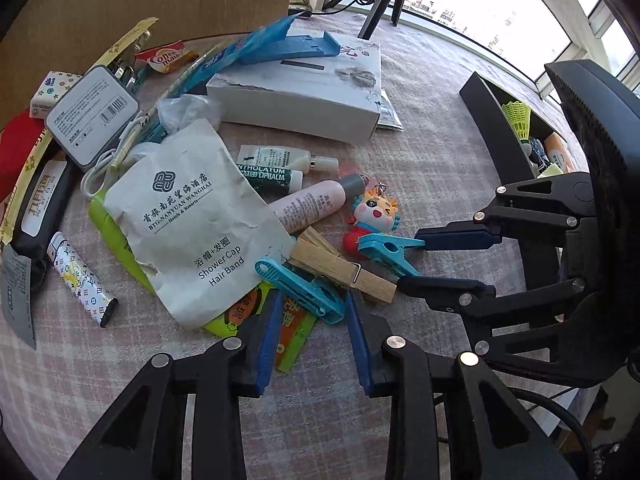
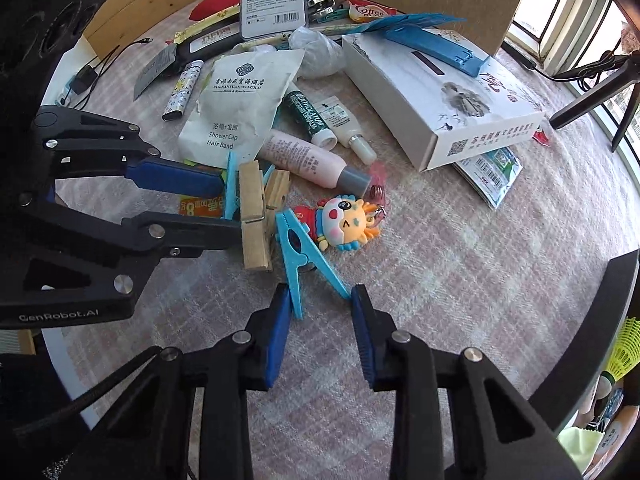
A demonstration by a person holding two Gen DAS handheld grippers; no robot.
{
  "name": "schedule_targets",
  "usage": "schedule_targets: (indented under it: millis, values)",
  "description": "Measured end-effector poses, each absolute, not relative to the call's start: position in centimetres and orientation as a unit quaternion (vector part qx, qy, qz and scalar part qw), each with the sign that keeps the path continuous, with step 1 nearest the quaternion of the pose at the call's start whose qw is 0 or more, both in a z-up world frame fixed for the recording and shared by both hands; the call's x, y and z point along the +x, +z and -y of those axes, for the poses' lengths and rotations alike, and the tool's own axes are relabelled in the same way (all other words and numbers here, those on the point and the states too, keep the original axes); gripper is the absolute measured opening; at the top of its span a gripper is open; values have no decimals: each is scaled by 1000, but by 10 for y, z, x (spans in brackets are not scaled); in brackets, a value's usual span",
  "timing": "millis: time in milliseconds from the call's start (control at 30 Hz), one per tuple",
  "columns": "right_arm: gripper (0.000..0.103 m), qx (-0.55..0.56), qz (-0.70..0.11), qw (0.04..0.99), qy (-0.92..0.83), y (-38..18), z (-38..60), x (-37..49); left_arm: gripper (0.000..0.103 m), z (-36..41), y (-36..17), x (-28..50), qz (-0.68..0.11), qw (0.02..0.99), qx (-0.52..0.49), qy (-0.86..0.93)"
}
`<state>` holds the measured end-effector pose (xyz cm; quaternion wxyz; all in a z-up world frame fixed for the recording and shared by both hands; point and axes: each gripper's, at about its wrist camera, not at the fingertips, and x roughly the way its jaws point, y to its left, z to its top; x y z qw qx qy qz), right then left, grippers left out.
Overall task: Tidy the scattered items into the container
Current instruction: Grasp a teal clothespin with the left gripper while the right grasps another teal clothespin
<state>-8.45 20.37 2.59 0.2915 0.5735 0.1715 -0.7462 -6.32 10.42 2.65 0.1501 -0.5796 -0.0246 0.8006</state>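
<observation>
Clothespins lie in a small heap on the table, right where both of my grippers come down. My left gripper has its two blue pads either side of a blue plastic clothespin, and they look close against it, though I cannot tell whether they actually press on it. Just beyond that gripper's tips sits a wooden clothespin, and past it the paper shower-cap packet. My right gripper straddles the tail legs of a second blue clothespin; one leg touches the left pad and the other meets the tip of the right pad, so it seems clamped there. A cartoon keychain figure lies just ahead of that pin. Off to the right of my right gripper, the black container already holds a yellow shuttlecock.
</observation>
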Motion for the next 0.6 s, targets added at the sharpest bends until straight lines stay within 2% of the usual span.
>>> schedule_targets:
  millis: [67, 100, 167, 600]
  values:
    - [30, 575, -165, 289, -747, 28, -208, -84, 26, -107, 27, -65, 22, 154, -577, 802]
    - [30, 575, -162, 286, -749, 29, -210, -84, 19, -109, 26, -66, 22, 155, -577, 801]
    - [30, 576, -154, 285, -751, 33, -215, -84, 15, -109, 23, -68, 33, 161, -579, 798]
    - [30, 571, -61, 245, -781, 54, -267, -79, 9, -101, 42, -59, 51, 144, -556, 817]
